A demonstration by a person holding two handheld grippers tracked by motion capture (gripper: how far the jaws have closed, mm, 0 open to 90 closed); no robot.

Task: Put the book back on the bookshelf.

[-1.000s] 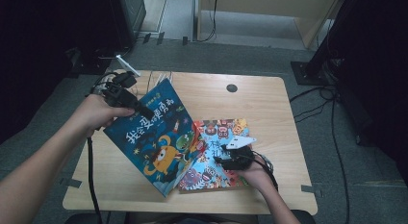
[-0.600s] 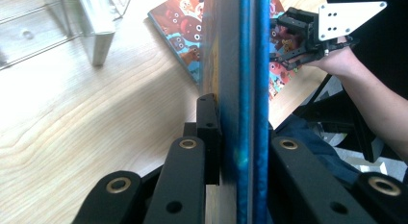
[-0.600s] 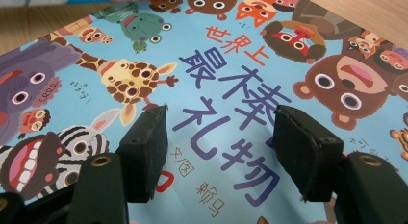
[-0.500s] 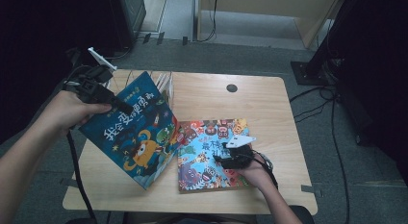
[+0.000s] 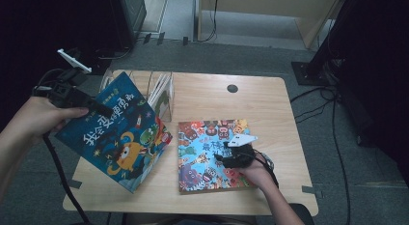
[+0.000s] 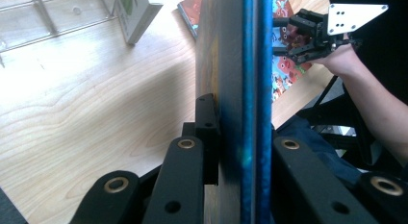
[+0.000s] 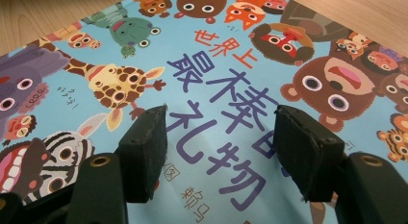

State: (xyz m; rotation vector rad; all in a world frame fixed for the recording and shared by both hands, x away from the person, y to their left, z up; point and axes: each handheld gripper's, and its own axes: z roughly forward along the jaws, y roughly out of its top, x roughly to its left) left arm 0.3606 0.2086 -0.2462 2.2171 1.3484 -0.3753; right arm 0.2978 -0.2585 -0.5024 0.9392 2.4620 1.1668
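A blue picture book (image 5: 115,138) with a yellow monster on its cover hangs tilted over the table's left part. My left gripper (image 5: 103,109) is shut on its upper edge. In the left gripper view the book's edge (image 6: 250,65) runs straight up between the jaws of that gripper (image 6: 245,137). A colourful animal book (image 5: 202,162) lies flat at the front middle. My right gripper (image 5: 223,157) rests low over it. Its jaws have just been opening and stand open with nothing between them; the cover (image 7: 216,65) shows below that gripper (image 7: 221,137).
A clear wire book rack (image 5: 159,90) with white and green books stands at the back left of the wooden table (image 5: 270,104). A dark cable hole (image 5: 232,88) sits near the back edge. Cables lie on the floor to the right.
My left hand has carried the blue book leftward and a little up, off the animal book, whose whole cover now shows. The right hand has stayed put.
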